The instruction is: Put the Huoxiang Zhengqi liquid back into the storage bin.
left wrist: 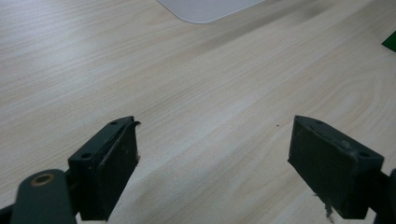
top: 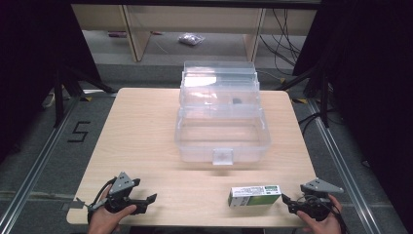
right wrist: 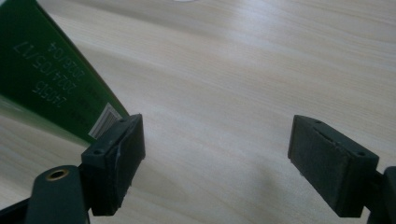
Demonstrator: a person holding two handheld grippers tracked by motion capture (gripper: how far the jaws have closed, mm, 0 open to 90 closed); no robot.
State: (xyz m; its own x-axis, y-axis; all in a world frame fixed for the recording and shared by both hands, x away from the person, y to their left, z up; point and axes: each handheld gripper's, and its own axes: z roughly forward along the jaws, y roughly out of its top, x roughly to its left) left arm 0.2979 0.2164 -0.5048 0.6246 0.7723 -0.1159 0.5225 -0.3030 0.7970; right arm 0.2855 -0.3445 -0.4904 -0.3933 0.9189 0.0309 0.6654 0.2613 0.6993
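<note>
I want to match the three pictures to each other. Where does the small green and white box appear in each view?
High view: green and white box lies near the table's front edge, beside the right gripper.
Left gripper view: a green corner at the right edge.
Right gripper view: upper left, behind one jaw.
Shared landmark: the clear plastic container.

A lab set up for recording.

A lone wooden table stands on grey floor between metal rails, hemmed by black curtains, with a taped number, loose cables and bare shelving behind.
</note>
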